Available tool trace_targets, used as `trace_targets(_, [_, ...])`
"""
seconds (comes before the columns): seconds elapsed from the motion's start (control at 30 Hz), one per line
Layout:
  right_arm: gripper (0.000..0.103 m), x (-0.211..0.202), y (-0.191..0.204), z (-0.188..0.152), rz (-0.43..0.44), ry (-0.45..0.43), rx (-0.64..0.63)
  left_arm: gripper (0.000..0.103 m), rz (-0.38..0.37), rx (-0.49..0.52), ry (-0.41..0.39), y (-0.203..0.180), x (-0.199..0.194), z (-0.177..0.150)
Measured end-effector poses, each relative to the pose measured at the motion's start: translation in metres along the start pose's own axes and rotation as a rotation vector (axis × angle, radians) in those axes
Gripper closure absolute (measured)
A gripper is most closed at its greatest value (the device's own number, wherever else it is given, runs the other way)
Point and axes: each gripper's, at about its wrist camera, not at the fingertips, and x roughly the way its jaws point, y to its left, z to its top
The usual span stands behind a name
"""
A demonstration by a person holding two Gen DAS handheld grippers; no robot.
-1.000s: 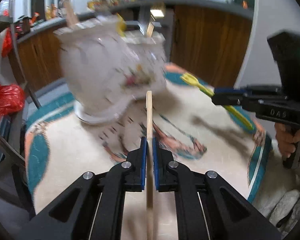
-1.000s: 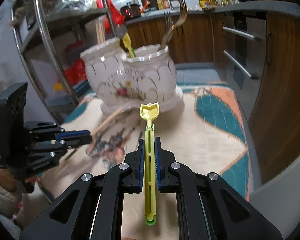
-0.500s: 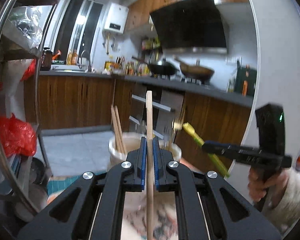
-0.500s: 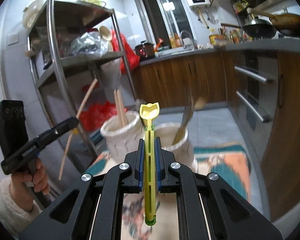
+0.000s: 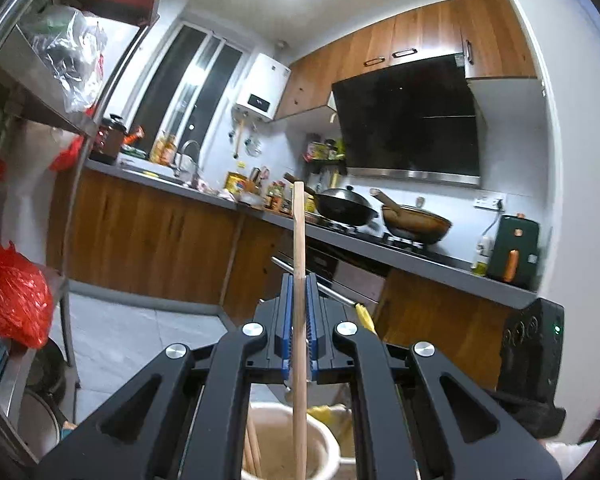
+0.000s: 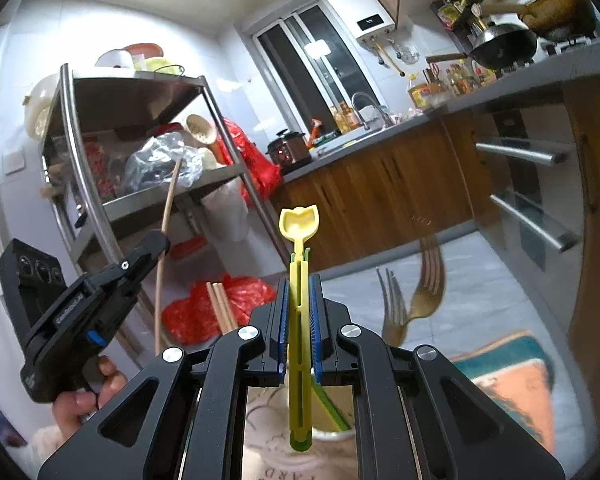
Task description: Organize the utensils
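Wooden chopstick (image 5: 299,280) pinched in left claw (image 5: 299,312); right claw (image 6: 300,320) pinches yellow utensil (image 6: 300,320) (holder (image 6: 268,456) lettering reads "ARD").

Two forks (image 6: 414,300) — three chopsticks (image 5: 299,300).

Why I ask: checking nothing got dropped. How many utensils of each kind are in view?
Thin wooden chopsticks: 3 (one in the left tool, two in the white ceramic holder)
Gold metal forks: 2
Plastic utensils: 2 (yellow plastic utensil in the right tool, green plastic handle in the holder)
Total: 7
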Motion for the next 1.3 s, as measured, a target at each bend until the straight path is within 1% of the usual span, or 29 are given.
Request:
trace_targets(0.03, [0.092, 0.006, -0.003, -0.003, 0.001, -0.004, 0.009, 0.097, 0.024, 0.02, -0.005, -0.002, 0.006, -0.002])
trace_targets(0.13, [0.092, 0.016, -0.007, -0.011, -0.005, -0.019, 0.016, 0.097, 0.058, 0.046, -0.018, -0.007, 0.016, -0.007])
trace_targets(0.27, [0.092, 0.024, -0.004, -0.021, -0.048, -0.043, -0.039, 0.097, 0.086, 0.062, -0.017, -0.006, 0.029, -0.012])
trace_targets(0.47, [0.092, 0.03, 0.004, -0.03, -0.077, -0.054, -0.112, 0.097, 0.08, 0.102, -0.008, -0.007, 0.023, -0.028])
trace_targets(0.57, [0.092, 0.032, 0.005, -0.037, -0.094, -0.039, -0.136, 0.097, 0.076, 0.105, 0.014, -0.005, 0.016, -0.035])
trace_targets(0.77, [0.092, 0.02, 0.01, -0.047, -0.119, -0.032, -0.18, 0.097, 0.076, 0.133, 0.068, -0.002, -0.003, -0.045])
trace_targets(0.9, [0.092, 0.015, 0.014, -0.057, -0.149, -0.011, -0.219, 0.097, 0.09, 0.142, 0.133, 0.003, -0.004, -0.054])
trace_targets(0.93, [0.092, 0.015, 0.014, -0.058, -0.151, -0.004, -0.22, 0.097, 0.103, 0.145, 0.143, 0.004, -0.004, -0.057])
trace_targets(1.07, [0.092, 0.016, 0.01, -0.062, -0.169, 0.029, -0.204, 0.096, 0.105, 0.123, 0.153, 0.008, -0.004, -0.058])
trace_targets(1.1, [0.092, 0.015, 0.009, -0.061, -0.167, 0.035, -0.196, 0.095, 0.105, 0.125, 0.153, 0.008, -0.004, -0.057])
trace_targets(1.13, [0.085, 0.014, 0.01, -0.06, -0.165, 0.038, -0.193, 0.095, 0.105, 0.131, 0.153, 0.007, -0.005, -0.056])
trace_targets(1.17, [0.08, 0.012, 0.01, -0.06, -0.163, 0.035, -0.192, 0.092, 0.106, 0.138, 0.152, 0.006, -0.006, -0.055])
trace_targets(1.2, [0.08, 0.009, 0.01, -0.06, -0.16, 0.03, -0.194, 0.084, 0.111, 0.146, 0.149, 0.005, -0.008, -0.055])
trace_targets(1.23, [0.08, 0.007, 0.011, -0.06, -0.161, 0.027, -0.197, 0.08, 0.113, 0.149, 0.145, 0.004, -0.01, -0.054])
trace_targets(1.27, [0.08, 0.003, 0.012, -0.06, -0.164, 0.024, -0.202, 0.074, 0.111, 0.152, 0.14, 0.003, -0.013, -0.053])
trace_targets(1.3, [0.08, -0.001, 0.014, -0.061, -0.169, 0.022, -0.206, 0.071, 0.109, 0.157, 0.135, 0.002, -0.017, -0.052])
